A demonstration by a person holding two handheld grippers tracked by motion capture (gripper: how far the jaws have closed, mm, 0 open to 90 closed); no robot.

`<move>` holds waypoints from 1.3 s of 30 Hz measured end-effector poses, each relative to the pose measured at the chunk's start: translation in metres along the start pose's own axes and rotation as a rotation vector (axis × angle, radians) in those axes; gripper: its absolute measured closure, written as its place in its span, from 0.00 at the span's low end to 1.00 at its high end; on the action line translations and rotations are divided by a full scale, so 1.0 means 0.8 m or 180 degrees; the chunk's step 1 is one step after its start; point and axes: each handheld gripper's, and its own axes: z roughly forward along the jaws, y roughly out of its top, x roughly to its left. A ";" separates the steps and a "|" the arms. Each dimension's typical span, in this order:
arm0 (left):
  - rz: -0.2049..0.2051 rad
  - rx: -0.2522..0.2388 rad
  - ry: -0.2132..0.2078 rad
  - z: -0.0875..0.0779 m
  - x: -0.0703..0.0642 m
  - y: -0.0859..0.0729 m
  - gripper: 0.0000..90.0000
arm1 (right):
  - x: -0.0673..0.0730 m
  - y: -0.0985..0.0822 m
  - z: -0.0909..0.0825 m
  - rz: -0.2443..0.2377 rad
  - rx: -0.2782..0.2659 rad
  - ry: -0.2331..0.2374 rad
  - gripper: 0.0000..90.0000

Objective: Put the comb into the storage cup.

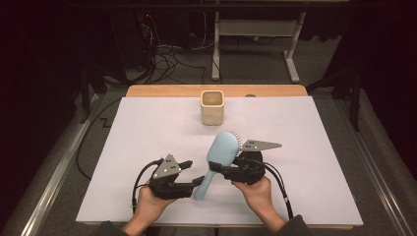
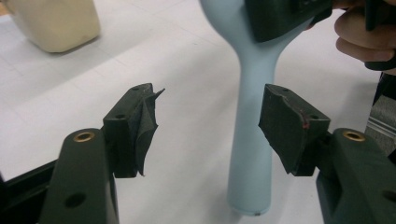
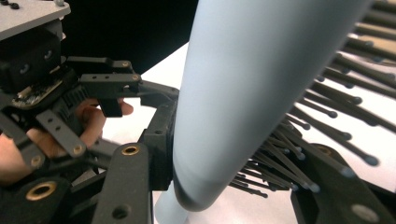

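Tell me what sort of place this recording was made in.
Most likely a lab or workshop set up for recording, not a home. A white-covered table stands on grey carpet, loose cables trail across the floor behind it, and a bare metal desk frame stands in the dark background.

**Quick head count: not much here**

So counting it all up, one of most things. One light blue hairbrush (image 1: 220, 153), bristles sticking out the far side of its head. One cream square cup (image 1: 212, 106) sitting further back. One white surface (image 1: 147, 128) under both of them, with one strip of wooden edge (image 1: 162, 90) showing along its far side.

Pairs next: two tongs, a left (image 1: 189, 173) and a right (image 1: 220, 167), each with two black jaws, so four jaws total. Two hands, left hand (image 1: 147, 202) and right hand (image 1: 255, 191). Two grey three-cornered plates, one per tool. Behind the surface, one white metal frame (image 1: 255, 29) standing on the floor.
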 end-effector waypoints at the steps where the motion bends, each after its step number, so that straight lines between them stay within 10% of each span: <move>1: -0.0004 -0.0011 0.0023 -0.005 0.004 -0.002 0.40 | -0.001 0.001 -0.001 -0.0017 0.0006 -0.0002 0.62; 39: -0.0228 -0.0310 0.0582 -0.077 0.067 -0.045 0.38 | -0.023 0.034 -0.036 -0.0107 0.0107 -0.0332 0.62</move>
